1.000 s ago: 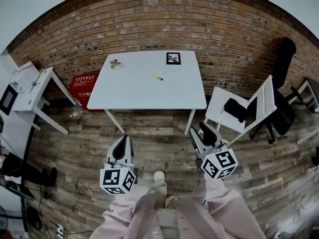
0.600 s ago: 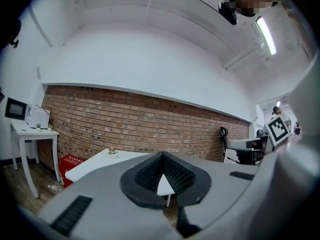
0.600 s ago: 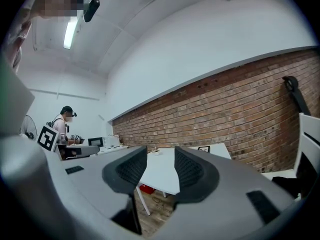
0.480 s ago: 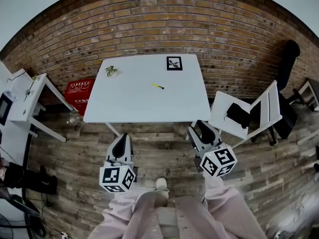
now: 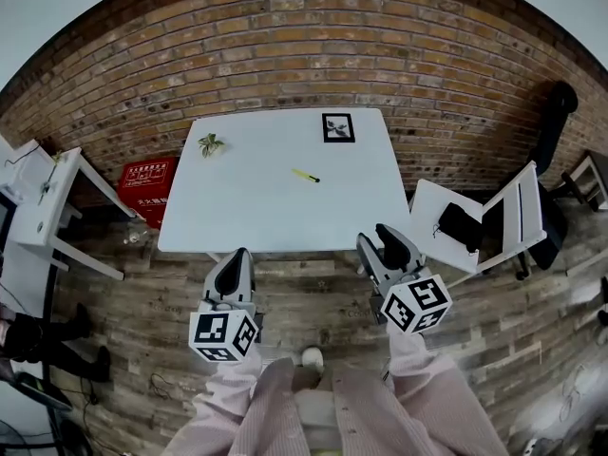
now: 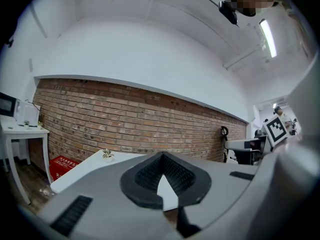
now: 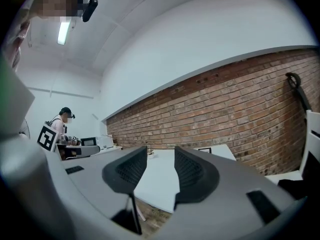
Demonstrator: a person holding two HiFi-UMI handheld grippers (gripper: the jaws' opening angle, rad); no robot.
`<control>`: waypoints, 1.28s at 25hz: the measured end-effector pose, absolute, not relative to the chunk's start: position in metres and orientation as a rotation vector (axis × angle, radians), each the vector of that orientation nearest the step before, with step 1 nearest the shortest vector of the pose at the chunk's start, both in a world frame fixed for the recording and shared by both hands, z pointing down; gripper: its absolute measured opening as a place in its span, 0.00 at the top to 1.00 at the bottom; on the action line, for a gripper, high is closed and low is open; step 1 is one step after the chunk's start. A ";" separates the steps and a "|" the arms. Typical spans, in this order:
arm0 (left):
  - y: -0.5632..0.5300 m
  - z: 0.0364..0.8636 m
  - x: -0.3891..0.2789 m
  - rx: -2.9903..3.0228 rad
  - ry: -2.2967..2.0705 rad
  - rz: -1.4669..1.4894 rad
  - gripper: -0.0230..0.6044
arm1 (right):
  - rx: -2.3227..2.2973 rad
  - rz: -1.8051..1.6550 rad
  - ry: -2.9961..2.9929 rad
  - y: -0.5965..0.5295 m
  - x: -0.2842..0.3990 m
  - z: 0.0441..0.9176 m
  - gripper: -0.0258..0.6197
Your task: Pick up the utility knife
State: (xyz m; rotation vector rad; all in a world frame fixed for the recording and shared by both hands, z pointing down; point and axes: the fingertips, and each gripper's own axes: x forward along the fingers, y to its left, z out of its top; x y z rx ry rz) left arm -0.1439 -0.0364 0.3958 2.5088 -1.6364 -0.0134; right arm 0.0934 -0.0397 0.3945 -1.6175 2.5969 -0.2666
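1. Closing the distance comes first: the utility knife (image 5: 305, 175) lies near the middle of the white tabletop (image 5: 247, 217), well apart from both grippers, which hang short of its near edge.
2. The right gripper (image 5: 382, 237) looks the readier tool, as its jaws stand spread with nothing between them.
3. The left gripper (image 5: 237, 257) has its jaws pressed together at the tips and holds nothing, so it is best kept out of the reach.
4. The knife is slim, lies flat and sits slantwise, so set the right jaws across the yellow handle, low to the tabletop, before squeezing.
5. Steer clear of the small potted plant (image 5: 210, 143) and the marker card (image 5: 336, 127) near the far edge.
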 end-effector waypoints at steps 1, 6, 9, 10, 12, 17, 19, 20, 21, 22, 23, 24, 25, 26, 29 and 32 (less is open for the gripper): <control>-0.041 0.396 -0.146 2.510 -1.631 -0.012 0.98 | -1.622 -0.259 2.598 -0.044 0.092 0.394 0.72; -0.056 0.409 -0.148 2.497 -1.605 0.007 0.98 | -1.650 -0.275 2.598 -0.059 0.093 0.401 0.72; -0.065 0.413 -0.148 2.486 -1.598 0.012 0.98 | -1.660 -0.293 2.600 -0.069 0.093 0.405 0.72; -0.068 0.415 -0.148 2.482 -1.597 0.015 0.98 | -1.661 -0.299 2.602 -0.073 0.093 0.407 0.72; -0.076 0.420 -0.149 2.470 -1.597 0.023 0.98 | -1.660 -0.309 2.605 -0.082 0.092 0.411 0.72; -0.102 0.429 -0.152 2.433 -1.612 0.032 0.98 | -1.648 -0.331 2.621 -0.115 0.090 0.419 0.72; -0.115 0.432 -0.153 2.422 -1.615 0.038 0.98 | -1.642 -0.342 2.633 -0.131 0.088 0.424 0.72; -0.123 0.433 -0.154 2.417 -1.616 0.042 0.98 | -1.639 -0.349 2.639 -0.140 0.088 0.425 0.72; -0.130 0.435 -0.154 2.411 -1.618 0.044 0.98 | -1.635 -0.354 2.645 -0.149 0.087 0.427 0.72; -0.139 0.436 -0.155 2.403 -1.621 0.046 0.98 | -1.632 -0.360 2.653 -0.159 0.086 0.429 0.72; -0.147 0.438 -0.155 2.393 -1.623 0.046 0.98 | -1.628 -0.365 2.661 -0.168 0.085 0.431 0.72; -0.155 0.440 -0.155 2.383 -1.624 0.046 0.98 | -1.624 -0.372 2.670 -0.177 0.085 0.433 0.72; -0.162 0.442 -0.154 2.372 -1.625 0.046 0.98 | -1.619 -0.379 2.678 -0.186 0.084 0.435 0.72; -0.169 0.444 -0.154 2.362 -1.626 0.046 0.98 | -1.614 -0.388 2.687 -0.194 0.084 0.437 0.72; -0.188 0.451 -0.151 2.331 -1.624 0.049 0.98 | -1.598 -0.415 2.716 -0.219 0.084 0.444 0.72; -0.206 0.457 -0.147 2.304 -1.626 0.062 0.98 | -1.578 -0.441 2.746 -0.242 0.084 0.451 0.72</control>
